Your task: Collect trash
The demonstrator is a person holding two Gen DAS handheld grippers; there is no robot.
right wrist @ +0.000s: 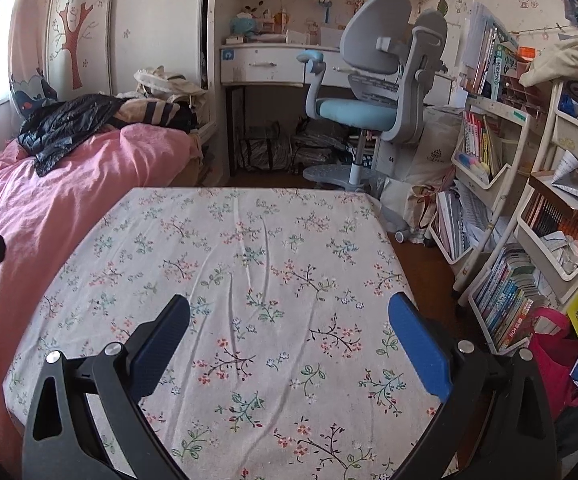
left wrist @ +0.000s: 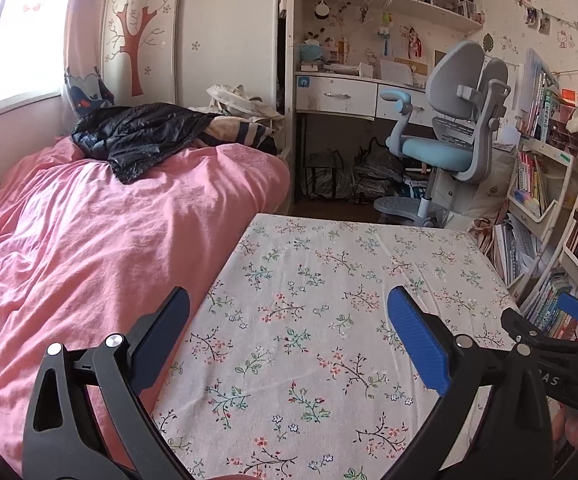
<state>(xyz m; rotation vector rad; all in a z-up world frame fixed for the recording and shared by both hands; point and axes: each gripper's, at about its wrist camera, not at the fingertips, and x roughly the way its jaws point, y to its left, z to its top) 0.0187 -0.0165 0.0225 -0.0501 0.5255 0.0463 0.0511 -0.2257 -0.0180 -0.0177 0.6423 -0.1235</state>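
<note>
Left gripper [left wrist: 289, 320] and right gripper [right wrist: 289, 320] hover with jaws wide, holding nothing, above the floral tablecloth [right wrist: 249, 248]

- floral tablecloth [right wrist: 249, 264] covering the table
- pink bedspread [left wrist: 89, 232] just beside it
- grey-blue desk chair [right wrist: 373, 92] at the desk
- bookshelves [right wrist: 501, 184] crammed with books

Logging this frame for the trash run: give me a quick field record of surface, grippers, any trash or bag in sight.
surface: table with a floral cloth, nothing lying on it
left gripper: open, empty, above the cloth
right gripper: open, empty, above the cloth
trash: none clearly visible on the table
bag: black plastic bag lying crumpled on the pink bed
background: desk chair, bookshelves
</note>
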